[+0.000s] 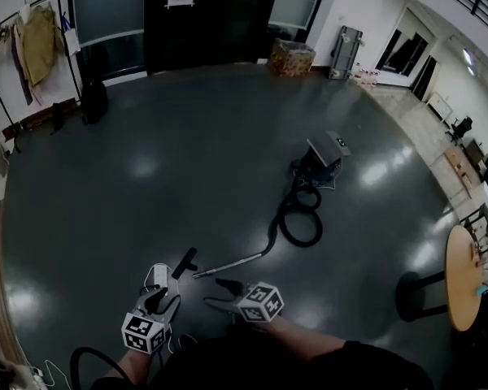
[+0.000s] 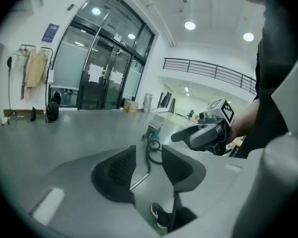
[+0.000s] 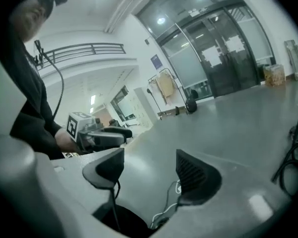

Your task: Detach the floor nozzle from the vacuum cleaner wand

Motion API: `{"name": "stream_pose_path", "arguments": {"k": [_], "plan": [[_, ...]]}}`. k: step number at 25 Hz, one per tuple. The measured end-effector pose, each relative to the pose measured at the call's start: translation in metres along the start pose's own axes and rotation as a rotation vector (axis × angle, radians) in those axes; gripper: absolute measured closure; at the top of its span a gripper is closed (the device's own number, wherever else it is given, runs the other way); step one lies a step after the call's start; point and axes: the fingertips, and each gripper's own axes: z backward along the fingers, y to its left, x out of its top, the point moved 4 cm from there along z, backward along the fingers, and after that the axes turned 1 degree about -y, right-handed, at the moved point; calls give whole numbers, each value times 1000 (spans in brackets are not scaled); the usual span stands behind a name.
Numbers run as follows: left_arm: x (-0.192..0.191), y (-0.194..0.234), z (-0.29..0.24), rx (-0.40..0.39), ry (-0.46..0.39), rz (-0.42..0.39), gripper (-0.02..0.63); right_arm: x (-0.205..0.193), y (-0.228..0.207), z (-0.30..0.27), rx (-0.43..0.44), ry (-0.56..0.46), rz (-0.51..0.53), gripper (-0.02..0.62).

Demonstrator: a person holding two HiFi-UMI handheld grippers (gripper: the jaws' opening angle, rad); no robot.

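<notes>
- Both tools are empty. The left tool point(image 2: 149, 162) has its jaws about halfway apart with only floor showing between them, and the right tool point(image 3: 150, 162) is open a bit wider, also holding nothing.
- The wand point(image 1: 236, 262) lies flat mid-floor, close in front of the person. The floor nozzle point(image 1: 185, 263) is the black piece at its near tip. I can't tell from here whether it's still clipped on.
- The wand looks like a stiff, slick metal tube, so I'd clamp it just behind the joint. The nozzle is probably light, hard plastic, so grab it by the neck.
- The hose point(image 1: 301, 218) is floppy and runs to the vacuum body point(image 1: 325, 154), so expect some drag.
- There's loads of open floor point(image 1: 146, 169), with the walls well away. The only snag risk is the black cable loop point(image 1: 89, 360) by the feet.
</notes>
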Motion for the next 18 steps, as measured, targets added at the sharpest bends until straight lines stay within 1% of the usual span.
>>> {"name": "stream_pose_path", "arguments": {"k": [2,5,7,10,11,13,16,18], "plan": [[12,-5,16,-20,-54,-4,445,15,27,-4,50,-41,0,276],[34,-27,35,-48,-145,-10,453,34,57,5,119,-107,-5,309],[51,-45,46,-58,-205,-17,466,46,72,15,164,-145,-4,348],[70,-71,56,-51,-274,-22,506,62,89,35,241,-193,17,425],[74,-79,56,-45,-290,-23,516,66,93,43,265,-209,27,450],[81,-92,56,-37,-313,-26,554,74,99,58,304,-240,45,508],[90,-113,54,-48,-335,-35,603,82,108,75,359,-281,82,591],[91,-127,53,-57,-341,-42,604,81,113,85,382,-296,132,594]]}}
